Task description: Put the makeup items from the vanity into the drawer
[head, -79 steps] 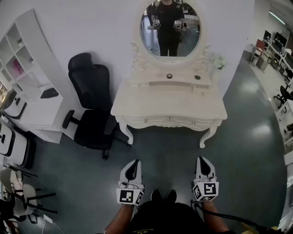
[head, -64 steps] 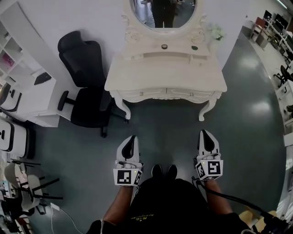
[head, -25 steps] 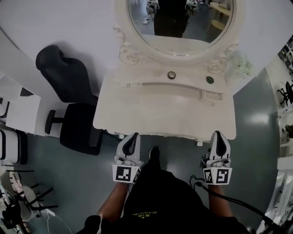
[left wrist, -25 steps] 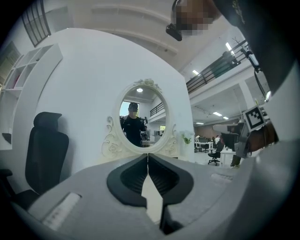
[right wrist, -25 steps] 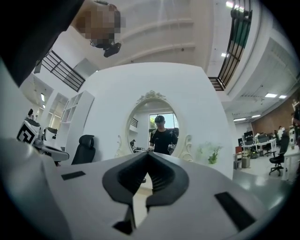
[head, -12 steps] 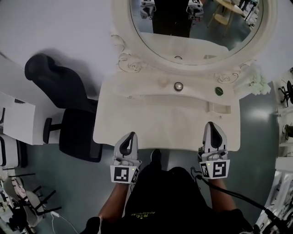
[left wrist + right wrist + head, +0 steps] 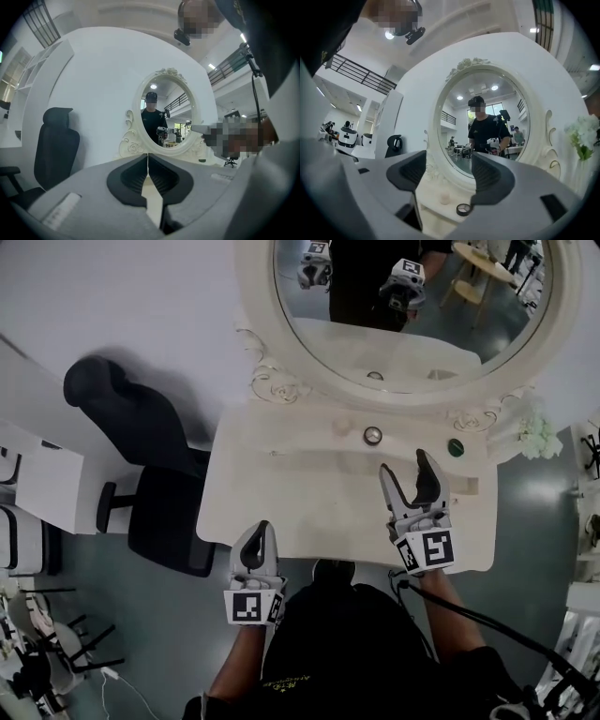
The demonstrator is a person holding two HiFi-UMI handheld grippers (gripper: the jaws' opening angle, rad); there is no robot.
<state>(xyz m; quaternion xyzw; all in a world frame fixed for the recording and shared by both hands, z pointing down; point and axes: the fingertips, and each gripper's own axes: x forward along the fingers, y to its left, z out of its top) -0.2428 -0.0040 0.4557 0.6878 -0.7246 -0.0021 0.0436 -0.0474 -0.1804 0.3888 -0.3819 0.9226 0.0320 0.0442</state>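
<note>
Vanity (image 7: pixel 281 493) w/ big oval mirror (image 7: pixel 412 306) fills the middle, black chair (image 7: pixel 141 427) at its left. Right gripper (image 7: pixel 405 463) over the tabletop, jaws opening, nothing betw. them. Left gripper (image 7: pixel 261 527) at the front edge, jaws pressed together, empty. Makeup on the back shelf: round compact (image 7: pixel 372 435), green pot (image 7: pixel 456 447), pale jar (image 7: pixel 343 427).

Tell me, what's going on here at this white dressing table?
A person stands at the vanity with a gripper in each hand. The right gripper hangs over the tabletop, its jaws opening with nothing between them, pointed toward a round compact on the shelf below the mirror. The left gripper is shut at the front edge. Nothing is picked up yet.
</note>
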